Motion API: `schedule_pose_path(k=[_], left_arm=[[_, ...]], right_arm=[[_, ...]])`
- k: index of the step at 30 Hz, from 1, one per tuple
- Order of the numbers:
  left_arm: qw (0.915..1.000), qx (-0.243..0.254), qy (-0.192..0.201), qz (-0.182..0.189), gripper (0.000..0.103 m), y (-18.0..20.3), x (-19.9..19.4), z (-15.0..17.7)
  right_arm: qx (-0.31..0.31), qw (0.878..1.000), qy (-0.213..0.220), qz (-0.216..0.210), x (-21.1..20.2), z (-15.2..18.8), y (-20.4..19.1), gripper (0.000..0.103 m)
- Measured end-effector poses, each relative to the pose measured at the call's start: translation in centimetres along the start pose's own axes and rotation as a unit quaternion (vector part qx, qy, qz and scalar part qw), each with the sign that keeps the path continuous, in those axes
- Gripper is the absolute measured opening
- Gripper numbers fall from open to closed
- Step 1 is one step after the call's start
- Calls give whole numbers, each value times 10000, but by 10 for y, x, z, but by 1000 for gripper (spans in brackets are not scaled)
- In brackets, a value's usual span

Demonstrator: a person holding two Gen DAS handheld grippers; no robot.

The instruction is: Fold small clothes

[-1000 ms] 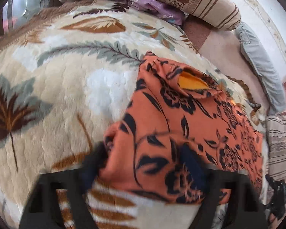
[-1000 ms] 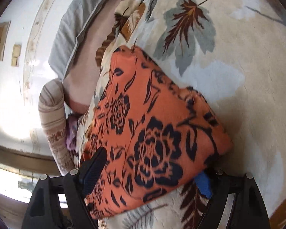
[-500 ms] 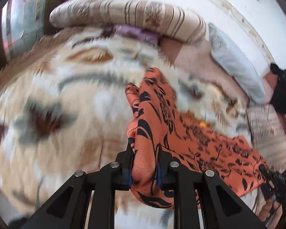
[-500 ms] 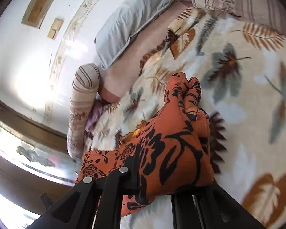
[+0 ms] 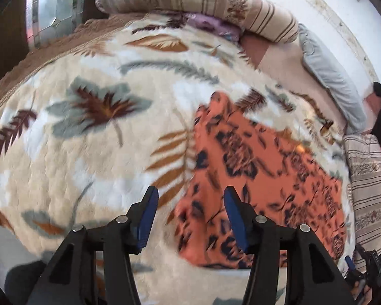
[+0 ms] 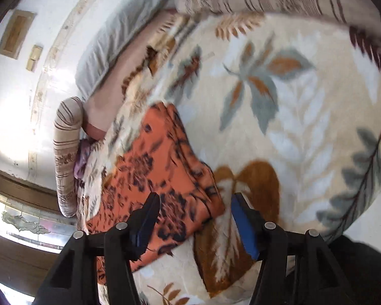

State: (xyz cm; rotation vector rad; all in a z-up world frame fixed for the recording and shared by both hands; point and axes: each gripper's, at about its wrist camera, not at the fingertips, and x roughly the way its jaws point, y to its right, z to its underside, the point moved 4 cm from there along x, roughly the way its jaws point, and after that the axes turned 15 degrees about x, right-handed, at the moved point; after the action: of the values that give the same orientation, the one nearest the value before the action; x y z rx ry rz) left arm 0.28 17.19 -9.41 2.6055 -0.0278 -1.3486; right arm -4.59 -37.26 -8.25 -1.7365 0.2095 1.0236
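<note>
An orange garment with a black flower print [image 5: 254, 175] lies flat on the leaf-patterned blanket [image 5: 101, 132]. It also shows in the right wrist view [image 6: 162, 180], where its near edge is folded over. My left gripper [image 5: 190, 203] is open and empty, just above the garment's near left edge. My right gripper [image 6: 194, 211] is open and empty, over the garment's near right corner. Both views are blurred.
A striped bolster [image 5: 203, 2] lies along the head of the bed, with a purple cloth [image 5: 213, 25] under it. A grey pillow [image 5: 330, 76] lies by the white wall. A second striped cushion [image 5: 368, 190] sits at the right.
Both grippers were shut on the lifted garment half a second ago. They have opened and let it go, and it now lies flat on the blanket.
</note>
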Motion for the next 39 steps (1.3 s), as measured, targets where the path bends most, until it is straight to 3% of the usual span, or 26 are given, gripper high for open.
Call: schedule_pose_path(k=[3,5,8,10,12,14,16,18,22,25,27,29,31,34,37,39], left_arm=[[9994,329,98,-4,55,17,9,-18],[9985,519,126,109,55,30,23,-34],[9968,619,-38,507,56,47,51,-52],[9964,759,-140,349,61,51,74,-59],[9954,887,-372,36,61,49,99,-57],[9939,1053,-291,-143,61,46,110,-53],[9920,1234,-208,-177,61,48,107,-52],[9909,1315,-199,-199,61,47,102,-51],[9945,1034,-71,-136,61,37,88,-57],[9960,813,-64,-358,63,24,83,-57],[9963,478,-458,-547,63,1,93,-48],[9986,78,-439,-278,63,-16,91,-43],[9982,-54,-437,-397,63,-23,82,-45],[9996,52,-179,-230,63,-18,67,-58],[9991,410,-72,-113,63,-1,68,-78],[9974,656,-240,-150,63,8,87,-91]], right_arm=[[-514,9980,-250,-251,8,-6,-35,64],[-831,9927,-743,-468,35,-6,-66,65],[-838,9837,-1453,-640,80,-8,-86,66],[-757,9741,-2021,-678,125,-13,-100,66],[-709,9717,-2186,-548,161,-30,-101,67],[-764,9778,-1862,-591,175,-55,-97,64],[95,9915,-1085,-716,176,-100,-73,63],[870,9832,-1152,-1118,176,-115,-56,63],[-105,9912,-1009,-854,148,-89,-82,66],[-418,9890,-1020,-982,120,-58,-92,70],[-744,9861,-1180,-906,113,-28,-93,70],[-1051,9802,-1402,-923,100,7,-91,70],[-1359,9748,-1567,-817,92,37,-82,71],[-1649,9734,-1514,-476,93,58,-58,71],[-1499,9749,-1531,-599,96,56,-42,71],[-1388,9755,-1564,-688,92,48,-38,71]])
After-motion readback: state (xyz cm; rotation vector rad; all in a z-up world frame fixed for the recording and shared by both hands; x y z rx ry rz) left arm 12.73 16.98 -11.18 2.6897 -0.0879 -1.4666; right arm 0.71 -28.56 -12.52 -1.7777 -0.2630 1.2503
